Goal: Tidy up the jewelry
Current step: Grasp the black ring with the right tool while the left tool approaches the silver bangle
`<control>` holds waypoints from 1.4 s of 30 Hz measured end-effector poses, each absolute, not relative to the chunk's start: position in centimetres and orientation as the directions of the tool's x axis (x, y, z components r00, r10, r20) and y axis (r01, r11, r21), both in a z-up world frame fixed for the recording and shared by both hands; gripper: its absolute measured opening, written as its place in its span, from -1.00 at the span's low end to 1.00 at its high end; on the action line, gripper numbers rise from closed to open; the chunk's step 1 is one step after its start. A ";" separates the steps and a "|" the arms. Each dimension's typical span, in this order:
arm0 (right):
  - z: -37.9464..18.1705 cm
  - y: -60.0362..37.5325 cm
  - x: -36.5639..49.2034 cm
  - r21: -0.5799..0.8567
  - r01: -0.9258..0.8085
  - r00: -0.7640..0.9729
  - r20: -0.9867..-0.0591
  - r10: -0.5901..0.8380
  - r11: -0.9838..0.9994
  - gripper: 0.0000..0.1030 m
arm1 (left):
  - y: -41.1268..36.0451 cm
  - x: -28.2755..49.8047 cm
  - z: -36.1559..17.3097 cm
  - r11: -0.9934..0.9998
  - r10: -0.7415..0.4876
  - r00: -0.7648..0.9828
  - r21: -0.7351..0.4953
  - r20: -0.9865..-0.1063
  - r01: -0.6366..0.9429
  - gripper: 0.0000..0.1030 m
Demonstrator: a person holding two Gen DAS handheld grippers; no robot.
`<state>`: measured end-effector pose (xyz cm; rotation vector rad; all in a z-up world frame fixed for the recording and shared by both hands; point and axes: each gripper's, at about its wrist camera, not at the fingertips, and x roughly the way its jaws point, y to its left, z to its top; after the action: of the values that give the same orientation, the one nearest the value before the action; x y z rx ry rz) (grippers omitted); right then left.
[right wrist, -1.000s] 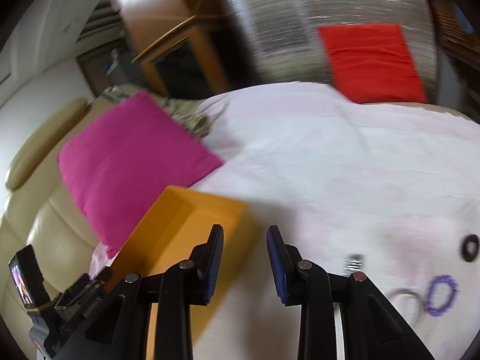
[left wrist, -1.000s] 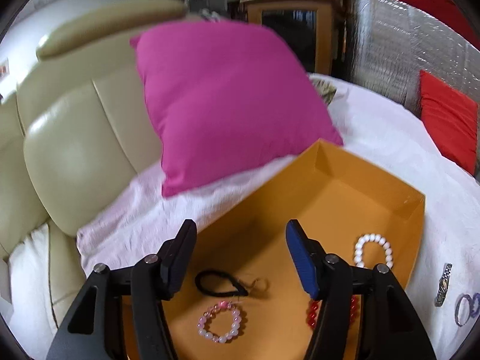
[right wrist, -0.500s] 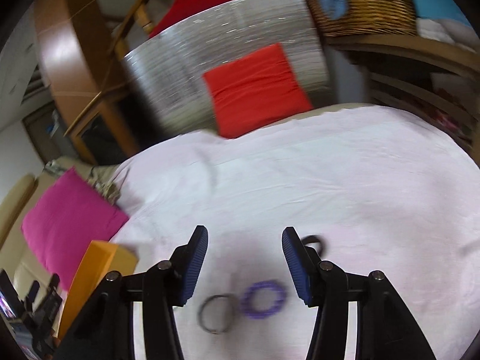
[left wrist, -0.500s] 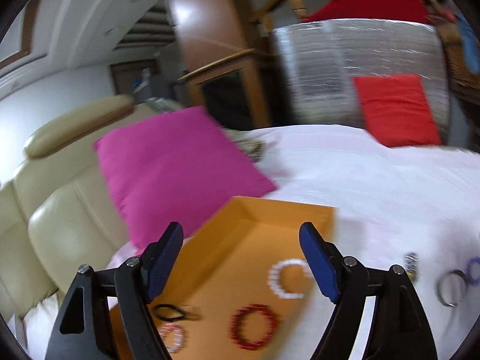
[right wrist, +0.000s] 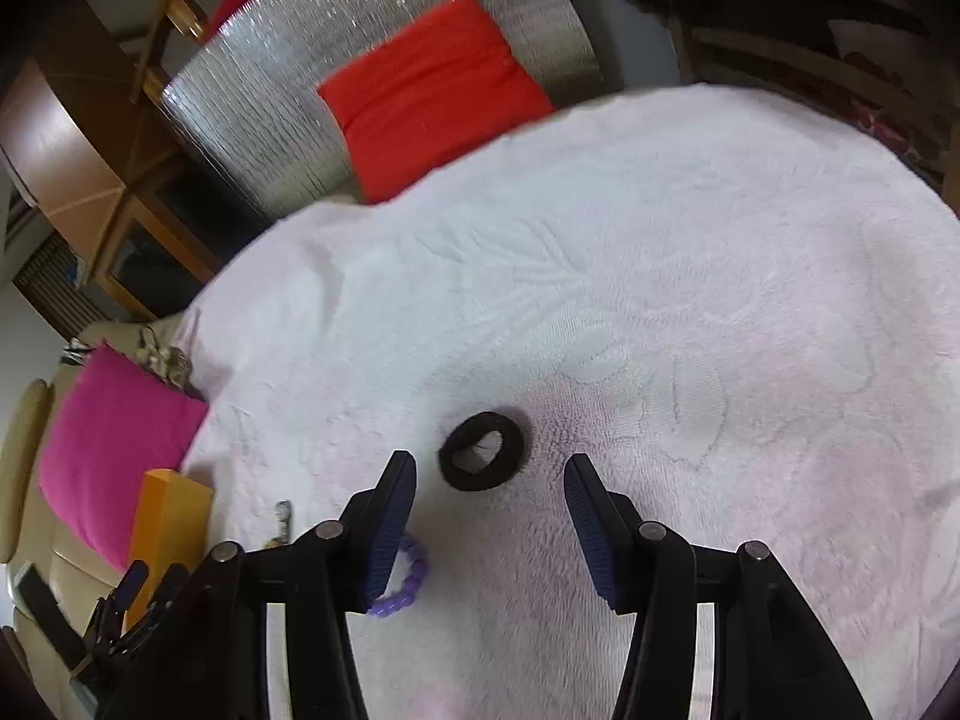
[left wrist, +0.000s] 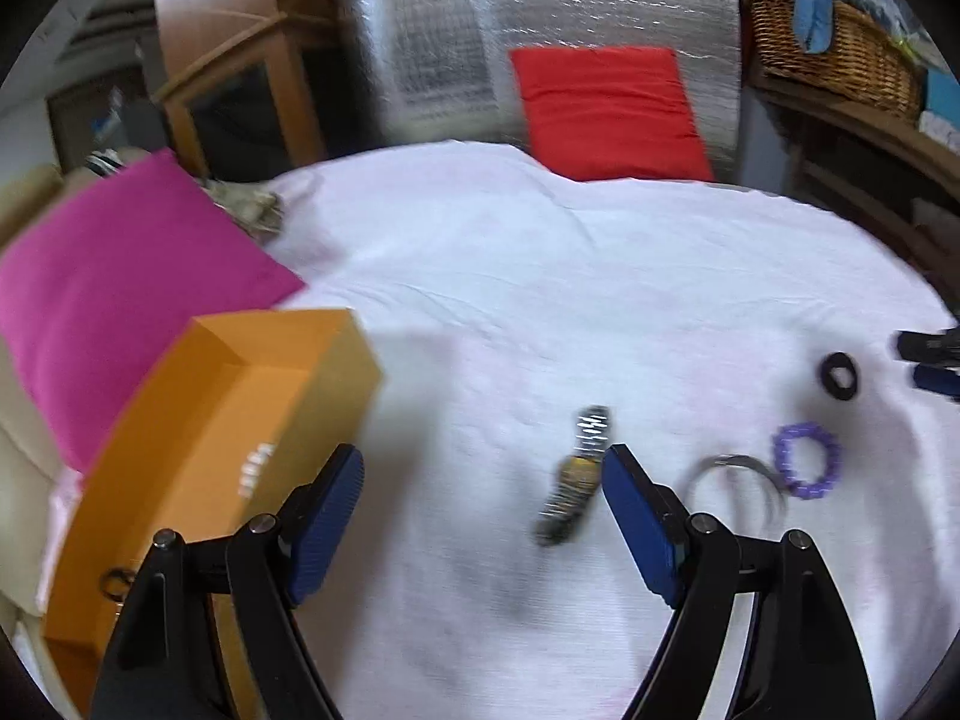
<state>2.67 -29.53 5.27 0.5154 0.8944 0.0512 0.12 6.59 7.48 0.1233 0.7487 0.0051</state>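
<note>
On the pale pink cover point(left wrist: 540, 276) lie a metal wristwatch point(left wrist: 576, 474), a silver bangle point(left wrist: 735, 480), a purple bead bracelet point(left wrist: 807, 459) and a black hair tie point(left wrist: 839, 376). My left gripper point(left wrist: 483, 516) is open wide above the cover, and the watch lies just inside its right finger. The orange box point(left wrist: 240, 420) stands at its left. My right gripper point(right wrist: 489, 525) is open with its jaws closing and nothing between them. The hair tie point(right wrist: 483, 459) lies just past its tips, and the purple bracelet point(right wrist: 402, 585) sits behind its left finger.
A magenta cushion point(left wrist: 120, 276) leans behind the box on a cream sofa. A red cushion point(left wrist: 606, 114) rests against a silver foil panel point(left wrist: 432, 36) at the back. A wicker basket point(left wrist: 834, 54) sits on shelves at the far right.
Both views swung right, from the orange box to the loose jewelry on the cover. Both grippers' jaws opened wider. The hair tie now sits in front of the right gripper.
</note>
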 end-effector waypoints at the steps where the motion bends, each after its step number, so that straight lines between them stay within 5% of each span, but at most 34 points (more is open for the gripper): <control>1: 4.9 -29.5 3.1 0.446 0.171 0.633 -0.733 0.249 0.878 0.02 | 6.1 0.0 7.2 0.993 0.034 0.729 0.108 -0.683 0.055 0.59; 9: 2.5 -27.8 5.4 0.360 0.168 0.616 -0.765 0.187 0.918 -0.12 | 3.2 -0.6 5.9 0.973 -0.058 0.698 0.116 -0.713 0.199 0.59; 14: 1.8 -25.8 6.0 0.209 0.139 0.607 -0.790 0.083 0.968 -0.66 | 1.4 -1.0 5.3 0.953 -0.129 0.671 0.096 -0.730 0.288 0.59; 17: 2.0 -25.6 5.7 0.178 0.134 0.614 -0.787 0.059 0.975 -0.82 | 0.3 -0.8 4.7 0.944 -0.167 0.637 0.063 -0.752 0.323 0.59; 38: 4.2 -27.6 3.1 0.381 0.134 0.642 -0.737 0.213 0.915 -0.82 | -2.7 2.7 1.2 0.936 -0.284 0.501 -0.124 -0.817 0.328 0.59; 42: 4.3 -27.5 3.0 0.386 0.131 0.641 -0.736 0.220 0.913 -0.82 | -3.1 2.6 1.4 0.930 -0.289 0.522 -0.107 -0.803 0.351 0.22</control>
<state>3.00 -27.52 4.26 0.4312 0.8811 0.0525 2.63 -3.10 1.37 0.0715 0.9474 -0.3842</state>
